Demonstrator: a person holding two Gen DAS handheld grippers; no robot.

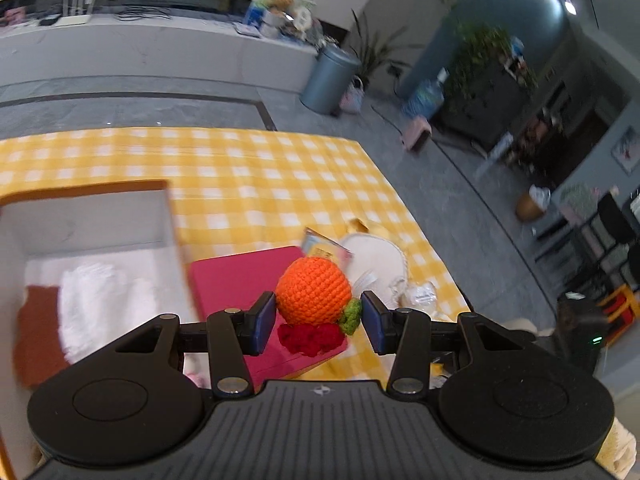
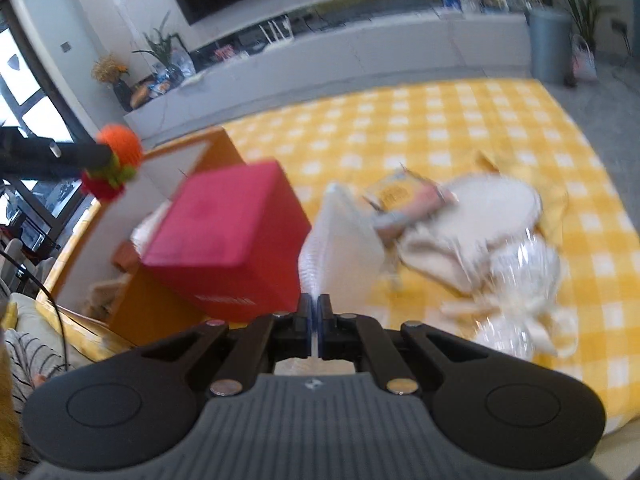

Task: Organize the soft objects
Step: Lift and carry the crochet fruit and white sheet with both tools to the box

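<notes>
Carry step: left gripper [image 1: 319, 316] grasps crochet orange [image 1: 313, 290] right of storage box [image 1: 92, 216]; right gripper [image 2: 319, 320] pinches white sheet [image 2: 340, 248]; next, I judge, swing left over box, release.

Crocheted orange [image 1: 313, 290] (matt yarn); checked cloth [image 1: 280, 168]

A yellow-and-white checked cloth [image 1: 256, 168] covered the surface. On it sat an orange-walled box [image 1: 86, 190] at the left, with a pile beside it: a white cloth [image 2: 340, 240], cream fabric [image 2: 492, 204], crinkly clear wrapping [image 2: 524, 264].
</notes>
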